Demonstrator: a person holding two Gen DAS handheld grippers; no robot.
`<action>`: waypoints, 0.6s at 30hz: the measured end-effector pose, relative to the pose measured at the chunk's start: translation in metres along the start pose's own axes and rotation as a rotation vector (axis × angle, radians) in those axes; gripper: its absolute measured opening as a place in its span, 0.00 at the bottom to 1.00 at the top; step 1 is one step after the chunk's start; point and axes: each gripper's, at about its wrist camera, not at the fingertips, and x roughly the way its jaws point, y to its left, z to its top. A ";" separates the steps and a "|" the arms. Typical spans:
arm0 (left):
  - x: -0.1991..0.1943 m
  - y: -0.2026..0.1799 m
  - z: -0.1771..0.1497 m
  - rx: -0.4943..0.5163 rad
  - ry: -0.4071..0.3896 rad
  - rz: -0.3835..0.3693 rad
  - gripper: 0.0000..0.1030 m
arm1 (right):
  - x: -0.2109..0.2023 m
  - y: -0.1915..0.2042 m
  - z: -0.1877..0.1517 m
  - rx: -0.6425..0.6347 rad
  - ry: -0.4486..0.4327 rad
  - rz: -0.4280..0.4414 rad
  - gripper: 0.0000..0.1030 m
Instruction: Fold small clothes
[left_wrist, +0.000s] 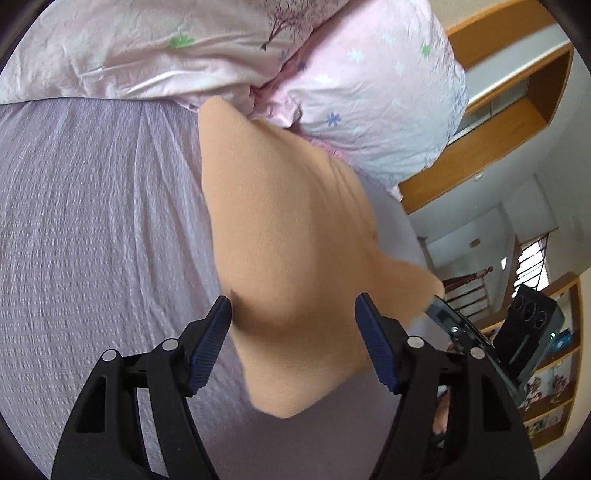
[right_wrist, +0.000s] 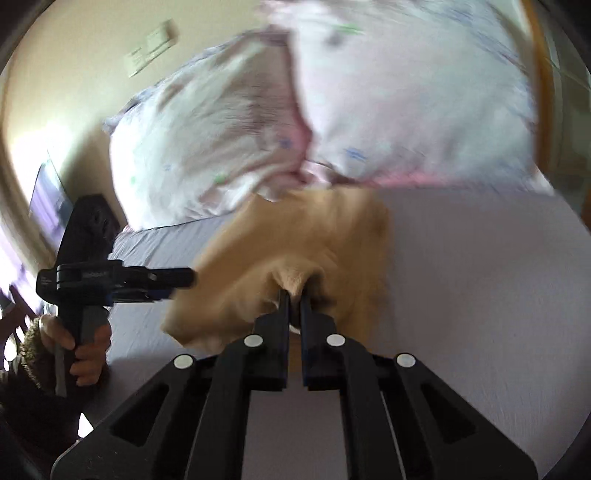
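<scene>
Pinching a tan cloth (right_wrist: 295, 236) over a lilac bedsheet (right_wrist: 480, 277) — right gripper (right_wrist: 294, 295) clenched on a raised fold.

Spread wide and gripping nothing — left gripper (left_wrist: 293, 314), fingers parted, cloth lying between and beyond them. Draped ahead of both jaws, far edge of the cloth touching the pink floral pillows (left_wrist: 369, 92). Seen at the right edge of the left view, right gripper's tip meeting the cloth's corner. Blurred throughout, right view.

Both views: daylight, bright, soft shadows. Strong fisheye bending and dark vignette at edges. Left wrist view mostly sharp. Right wrist view motion-blurred, worst on the pillows (right_wrist: 280, 122); glare washes out the wall (right_wrist: 33, 155) at left.
</scene>
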 end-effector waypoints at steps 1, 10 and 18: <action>0.002 0.002 -0.001 0.003 0.009 0.004 0.67 | 0.001 -0.012 -0.008 0.047 0.031 0.009 0.04; 0.004 0.024 0.021 -0.082 -0.003 -0.004 0.69 | 0.004 -0.076 0.019 0.384 0.027 0.217 0.75; 0.020 0.029 0.030 -0.114 0.021 -0.010 0.70 | 0.086 -0.057 0.061 0.300 0.158 0.142 0.30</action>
